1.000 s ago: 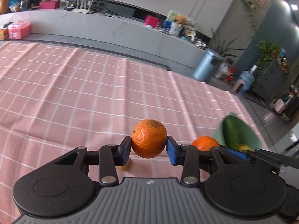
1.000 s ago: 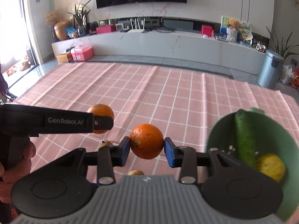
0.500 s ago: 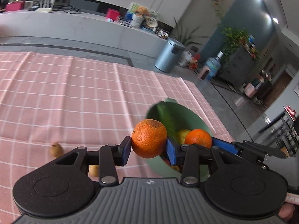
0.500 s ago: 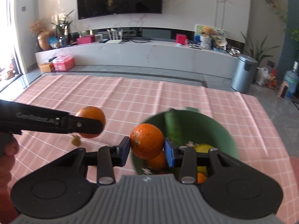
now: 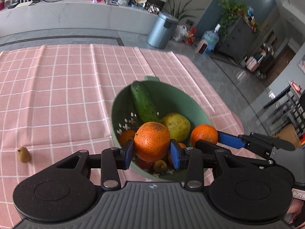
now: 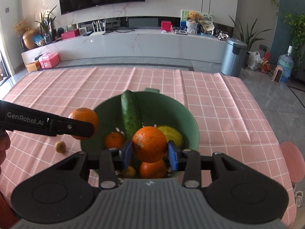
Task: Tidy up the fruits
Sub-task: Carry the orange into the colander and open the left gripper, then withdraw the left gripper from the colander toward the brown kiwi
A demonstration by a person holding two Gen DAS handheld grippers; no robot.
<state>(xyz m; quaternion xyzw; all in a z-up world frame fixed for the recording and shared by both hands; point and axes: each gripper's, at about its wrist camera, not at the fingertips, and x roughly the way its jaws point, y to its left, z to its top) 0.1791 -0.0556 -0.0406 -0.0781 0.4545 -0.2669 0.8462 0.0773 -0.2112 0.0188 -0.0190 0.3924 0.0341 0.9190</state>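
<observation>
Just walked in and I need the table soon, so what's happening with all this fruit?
A person is sorting fruit with a handheld gripper in each hand. The left gripper is shut on an orange, and the right gripper is shut on a second orange. Both are held over the green bowl, which already holds a cucumber, a yellow fruit and other oranges. One small brown fruit lies on the pink checked cloth.

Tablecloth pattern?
Pink with a white grid of thin lines, on the tablecloth; clearest in the right wrist view.

Both wrist cams close, angled down — share bowl [image 5: 114,118].
</observation>
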